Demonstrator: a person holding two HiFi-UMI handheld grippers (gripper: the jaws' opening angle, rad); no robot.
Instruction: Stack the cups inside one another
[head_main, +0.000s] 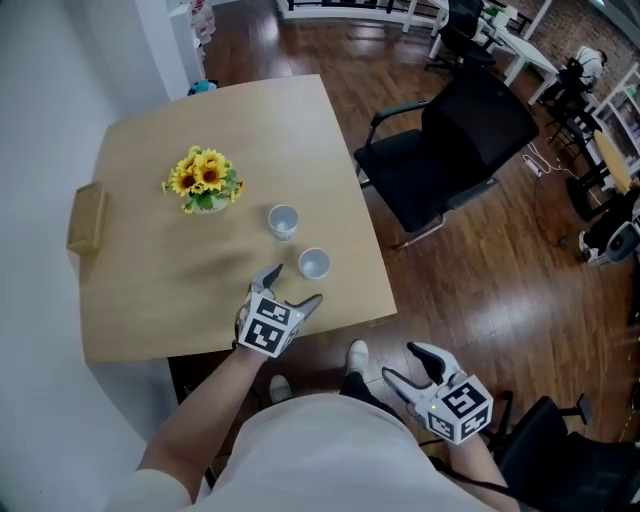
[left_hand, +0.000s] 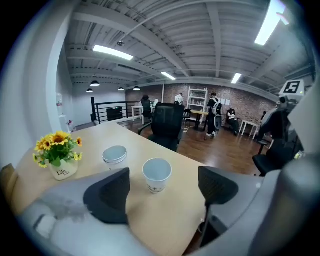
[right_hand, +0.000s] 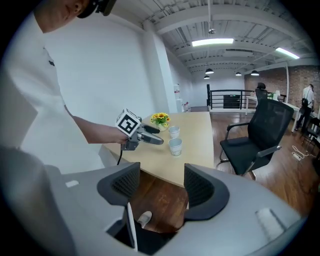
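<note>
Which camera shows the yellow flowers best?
The left gripper view. There the flowers are near and seen from the side, with their white pot showing. The head view looks down on the blooms and mostly hides the pot. The right gripper view shows them tiny, far off.

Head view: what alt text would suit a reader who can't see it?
A person's open left gripper points at the nearer white cup, a second cup and sunflowers behind it on a wooden table. The right gripper, open too, hangs beyond the table's edge.
</note>
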